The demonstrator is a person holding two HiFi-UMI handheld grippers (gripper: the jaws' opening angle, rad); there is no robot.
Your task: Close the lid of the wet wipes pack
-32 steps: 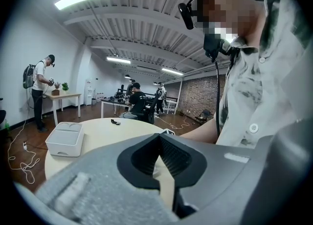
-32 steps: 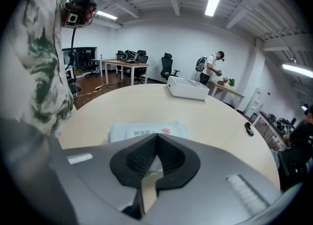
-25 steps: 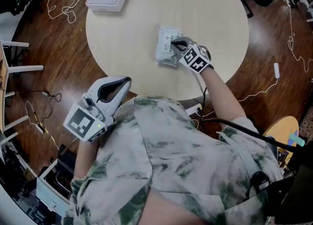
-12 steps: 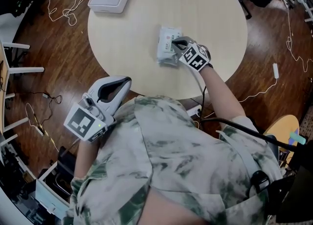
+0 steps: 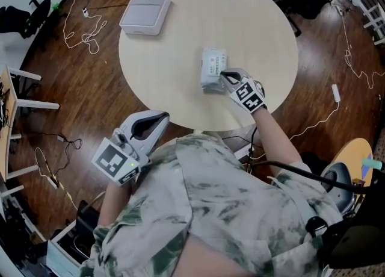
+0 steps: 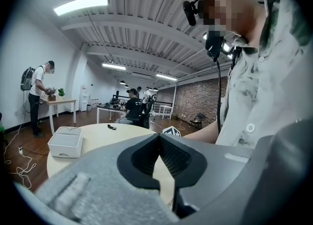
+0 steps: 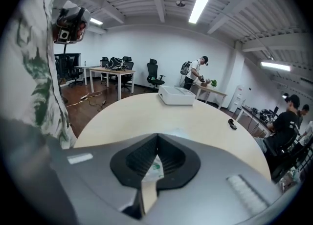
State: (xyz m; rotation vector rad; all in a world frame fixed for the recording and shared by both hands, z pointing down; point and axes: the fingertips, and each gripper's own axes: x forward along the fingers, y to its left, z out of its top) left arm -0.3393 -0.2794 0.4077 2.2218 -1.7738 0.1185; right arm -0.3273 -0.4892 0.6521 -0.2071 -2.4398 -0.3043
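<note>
My right gripper (image 5: 225, 77) has its jaws together, tip at the near edge of the wet wipes pack (image 5: 213, 67) mid-table (image 5: 162, 53). I judge the lid-pressing step is in hand; next comes a firm downward push. My left gripper (image 5: 154, 123), jaws also together, hangs off the table.

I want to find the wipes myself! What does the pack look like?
Find the round pale table. Near its middle, by the right gripper, lies the wet wipes pack. It is small, soft and crinkly, unlike the hard white box at the far edge.
</note>
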